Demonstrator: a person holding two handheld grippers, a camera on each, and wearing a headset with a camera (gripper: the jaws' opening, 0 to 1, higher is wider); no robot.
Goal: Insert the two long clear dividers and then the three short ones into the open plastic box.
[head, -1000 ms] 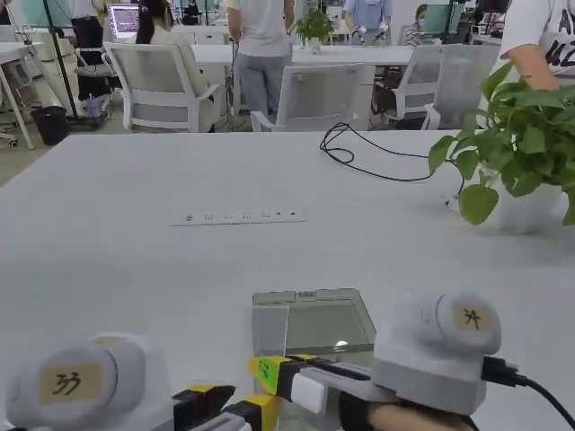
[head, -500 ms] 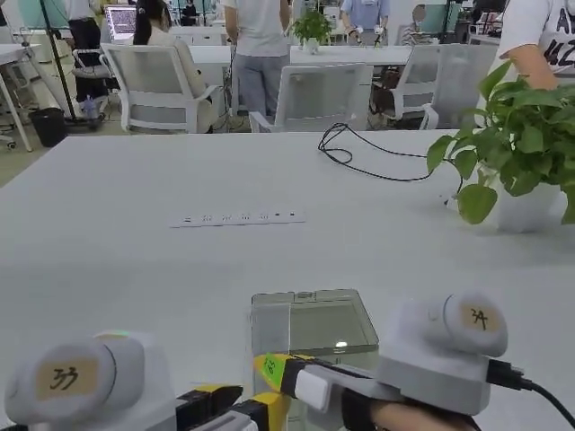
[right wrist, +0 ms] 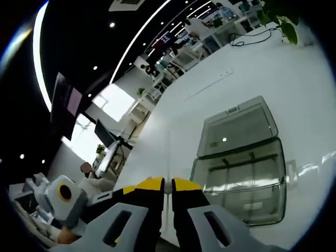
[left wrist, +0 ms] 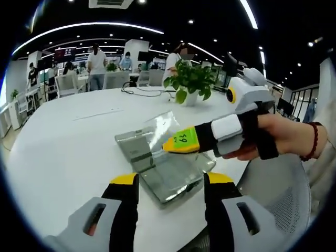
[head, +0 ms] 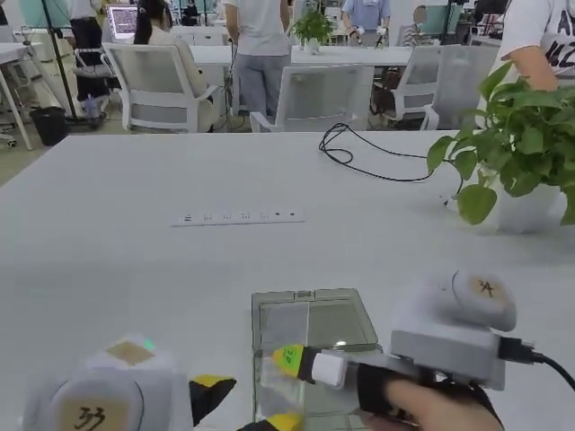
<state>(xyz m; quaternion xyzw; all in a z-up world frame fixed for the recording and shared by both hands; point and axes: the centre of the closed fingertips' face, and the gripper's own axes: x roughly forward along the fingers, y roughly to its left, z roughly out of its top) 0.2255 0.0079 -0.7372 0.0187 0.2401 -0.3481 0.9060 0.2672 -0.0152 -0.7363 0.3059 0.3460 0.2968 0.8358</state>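
Head view: near part of plastic box hidden behind right gripper; left gripper cut off at bottom edge; clear divider seen edge-on, length indeterminate.

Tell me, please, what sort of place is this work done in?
Most likely an open-plan office: a large white table, rows of white office chairs behind it, a computer screen at a far desk, and a potted plant.

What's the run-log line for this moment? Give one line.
left hand-held gripper: open, near box | right hand-held gripper: shut on divider | divider: above open box, not in yet
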